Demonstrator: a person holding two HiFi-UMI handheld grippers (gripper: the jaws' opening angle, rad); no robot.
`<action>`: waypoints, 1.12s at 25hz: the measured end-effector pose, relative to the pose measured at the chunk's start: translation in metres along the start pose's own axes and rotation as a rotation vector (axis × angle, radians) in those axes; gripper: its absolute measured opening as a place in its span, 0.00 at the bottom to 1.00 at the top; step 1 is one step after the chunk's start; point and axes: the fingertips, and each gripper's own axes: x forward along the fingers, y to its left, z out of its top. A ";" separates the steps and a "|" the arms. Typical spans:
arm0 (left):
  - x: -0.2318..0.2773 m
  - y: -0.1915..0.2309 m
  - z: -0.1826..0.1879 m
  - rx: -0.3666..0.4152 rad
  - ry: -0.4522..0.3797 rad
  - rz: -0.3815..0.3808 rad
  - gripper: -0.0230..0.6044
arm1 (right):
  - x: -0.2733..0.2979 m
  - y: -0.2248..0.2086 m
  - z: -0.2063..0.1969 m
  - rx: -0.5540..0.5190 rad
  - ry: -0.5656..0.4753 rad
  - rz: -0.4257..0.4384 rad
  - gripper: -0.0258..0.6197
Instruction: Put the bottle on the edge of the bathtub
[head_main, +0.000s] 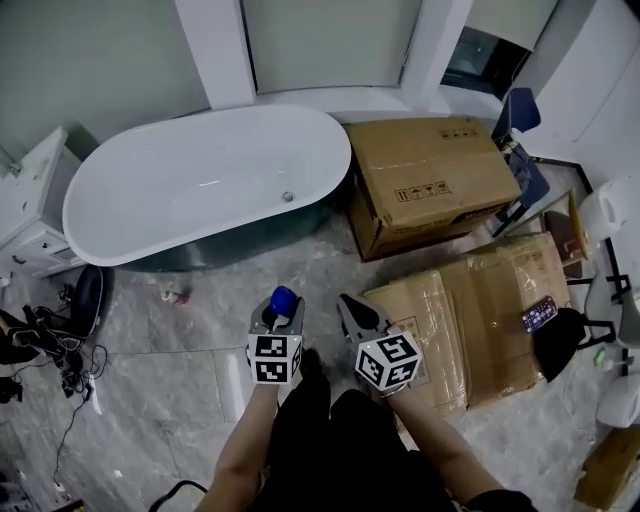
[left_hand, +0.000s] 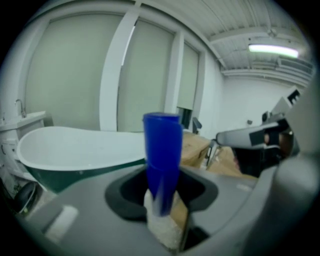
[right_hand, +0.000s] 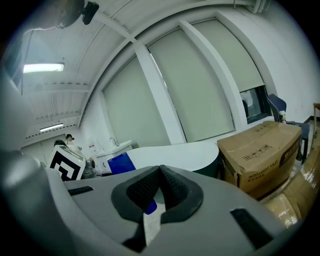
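A blue bottle (head_main: 284, 300) stands up between the jaws of my left gripper (head_main: 277, 318), which is shut on its lower part. In the left gripper view the blue bottle (left_hand: 162, 155) rises upright from the left gripper (left_hand: 162, 200), in front of the bathtub (left_hand: 75, 150). The white bathtub (head_main: 110, 250) with a dark outer wall lies ahead on the floor, well apart from both grippers. My right gripper (head_main: 352, 308) hovers beside the left one, shut and holding nothing. From the right gripper (right_hand: 161, 172) the bottle (right_hand: 120, 162) shows at the left.
A large cardboard box (head_main: 430, 180) stands right of the tub, and flattened wrapped cartons (head_main: 480, 310) lie at the right. Cables and dark gear (head_main: 50, 340) sit on the floor at the left, beside a white cabinet (head_main: 30, 210). A small object (head_main: 172, 295) lies near the tub's base.
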 end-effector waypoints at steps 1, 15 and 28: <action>0.007 0.007 0.003 -0.004 0.000 -0.005 0.29 | 0.009 -0.002 0.003 0.005 0.000 -0.006 0.04; 0.165 0.057 -0.015 0.069 0.034 -0.068 0.29 | 0.122 -0.095 -0.042 0.080 0.031 -0.073 0.04; 0.371 0.080 -0.149 0.138 -0.001 -0.139 0.29 | 0.231 -0.208 -0.181 0.169 -0.063 -0.146 0.04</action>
